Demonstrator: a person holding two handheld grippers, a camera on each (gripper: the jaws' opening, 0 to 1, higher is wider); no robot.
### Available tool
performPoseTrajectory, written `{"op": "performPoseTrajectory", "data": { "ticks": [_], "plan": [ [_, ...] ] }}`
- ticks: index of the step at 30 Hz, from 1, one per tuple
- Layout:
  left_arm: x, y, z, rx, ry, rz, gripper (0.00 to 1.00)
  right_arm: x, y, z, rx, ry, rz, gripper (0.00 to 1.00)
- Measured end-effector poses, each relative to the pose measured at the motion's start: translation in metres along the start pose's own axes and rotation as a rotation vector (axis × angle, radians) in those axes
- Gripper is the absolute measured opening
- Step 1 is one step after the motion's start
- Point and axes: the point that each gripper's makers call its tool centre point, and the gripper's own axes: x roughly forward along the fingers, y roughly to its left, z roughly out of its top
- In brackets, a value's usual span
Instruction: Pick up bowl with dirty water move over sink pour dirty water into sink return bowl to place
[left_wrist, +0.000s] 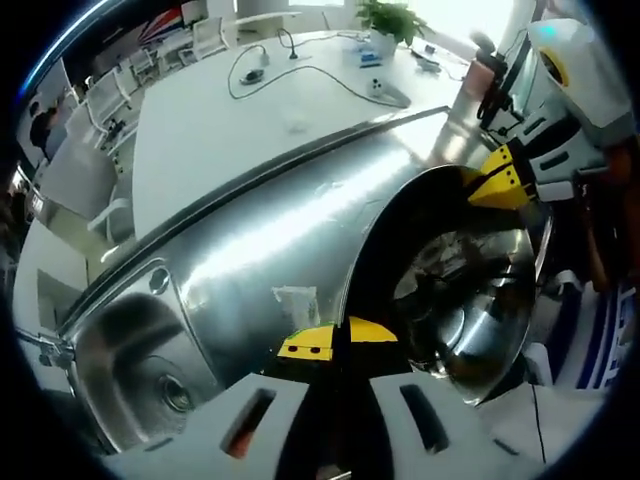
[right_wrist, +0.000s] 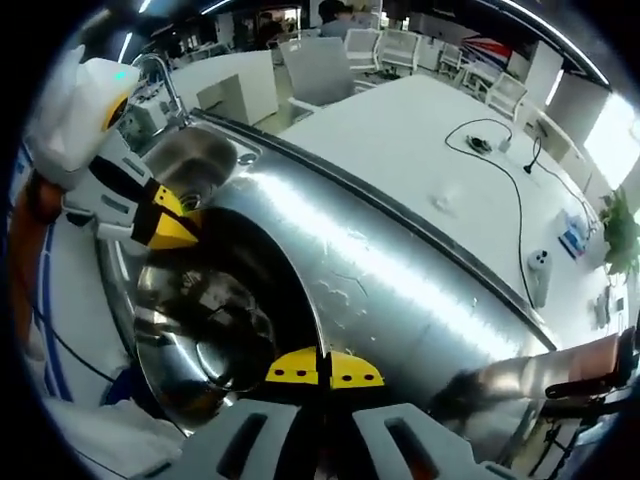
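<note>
Steel drainboard (left_wrist: 260, 235), both grippers pinching bowl (left_wrist: 465, 290) rim, contents unclear

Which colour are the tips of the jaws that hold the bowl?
Yellow. The tips on the bowl rim show best in the right gripper view, on the right gripper.

No text, label, brand, number or sign can be read in either the left gripper view or the right gripper view.

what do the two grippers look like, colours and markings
Both match: the left gripper and right gripper have pale grey jaws with dark slots and yellow tips. Seen from across, each has a white body with black bands, the left one showing a teal light.
</note>
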Motion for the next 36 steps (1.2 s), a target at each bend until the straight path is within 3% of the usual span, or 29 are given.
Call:
{"op": "performPoseTrajectory", "data": {
  "ticks": [11,21,36],
  "plan": [
    [-0.025,0.029,-0.009,-0.046,-0.025,0.03,0.0,-0.004,0.022,0.034,-0.055,-0.025,0.006,0.0],
    [-0.057,0.06,-0.018,-0.083,-0.062,0.098,0.0,-0.009,0.048,0.072,-0.107,-0.077,0.01,0.0],
    [-0.088,0.122,-0.061,-0.19,-0.081,0.175,0.0,0.01,0.106,0.13,-0.225,-0.108,0.042,0.0]
  ]
}}
